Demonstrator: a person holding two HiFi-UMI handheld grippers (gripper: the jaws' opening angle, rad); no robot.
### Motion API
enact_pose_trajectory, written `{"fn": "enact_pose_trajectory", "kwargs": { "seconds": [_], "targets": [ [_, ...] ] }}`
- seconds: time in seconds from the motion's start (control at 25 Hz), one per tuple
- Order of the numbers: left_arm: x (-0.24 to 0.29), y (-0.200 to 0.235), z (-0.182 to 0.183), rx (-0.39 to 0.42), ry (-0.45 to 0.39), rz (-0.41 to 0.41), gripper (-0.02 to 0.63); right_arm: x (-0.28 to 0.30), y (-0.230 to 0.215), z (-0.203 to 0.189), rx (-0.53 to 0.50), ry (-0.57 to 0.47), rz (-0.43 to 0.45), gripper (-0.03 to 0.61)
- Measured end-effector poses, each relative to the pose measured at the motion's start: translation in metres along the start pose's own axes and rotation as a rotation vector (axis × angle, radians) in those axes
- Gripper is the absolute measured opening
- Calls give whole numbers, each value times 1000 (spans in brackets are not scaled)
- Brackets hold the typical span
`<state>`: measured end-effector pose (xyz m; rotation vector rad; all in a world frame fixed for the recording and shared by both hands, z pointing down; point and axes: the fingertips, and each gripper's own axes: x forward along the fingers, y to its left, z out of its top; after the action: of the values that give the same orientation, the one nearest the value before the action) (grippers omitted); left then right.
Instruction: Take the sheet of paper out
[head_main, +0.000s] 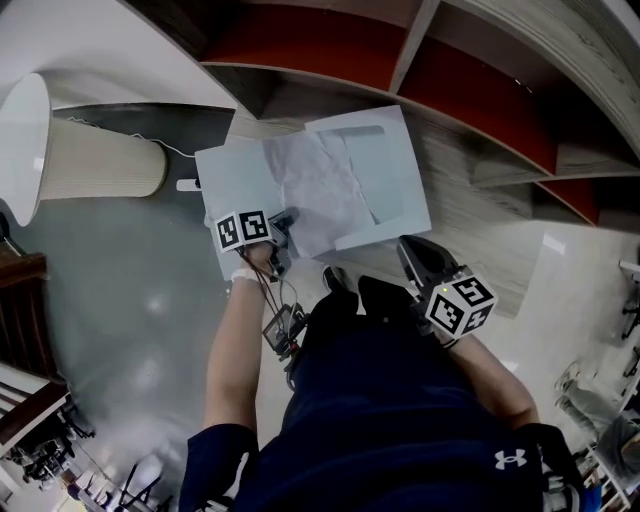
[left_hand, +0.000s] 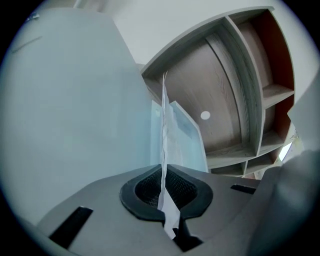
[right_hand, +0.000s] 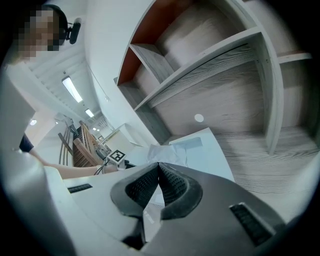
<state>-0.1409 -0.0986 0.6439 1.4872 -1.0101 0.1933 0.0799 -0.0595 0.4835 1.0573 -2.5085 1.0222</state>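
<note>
Pinching the crumpled sheet of paper (head_main: 320, 190) by its near edge, the left claw (left_hand: 164, 192) is clamped shut on it. Sheet's partway out of the envelope (head_main: 395, 170), which the right claw (right_hand: 159, 167) grips closed, over the table (head_main: 470, 220).

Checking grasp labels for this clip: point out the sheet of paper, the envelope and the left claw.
sheet of paper (head_main: 322, 185), head view, its crumpled middle.
envelope (head_main: 402, 165), head view, flat face right of the sheet.
left claw (left_hand: 163, 172), left gripper view, where its pads pinch the sheet's edge.
</note>
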Motion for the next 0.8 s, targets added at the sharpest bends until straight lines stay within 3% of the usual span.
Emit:
{"fn": "enact_pose_trajectory", "kwargs": {
  "seconds": [0.8],
  "targets": [
    [-84, -21, 7, 18, -161, -72, 17, 2, 23, 15, -34, -40, -5, 12]
  ]
}}
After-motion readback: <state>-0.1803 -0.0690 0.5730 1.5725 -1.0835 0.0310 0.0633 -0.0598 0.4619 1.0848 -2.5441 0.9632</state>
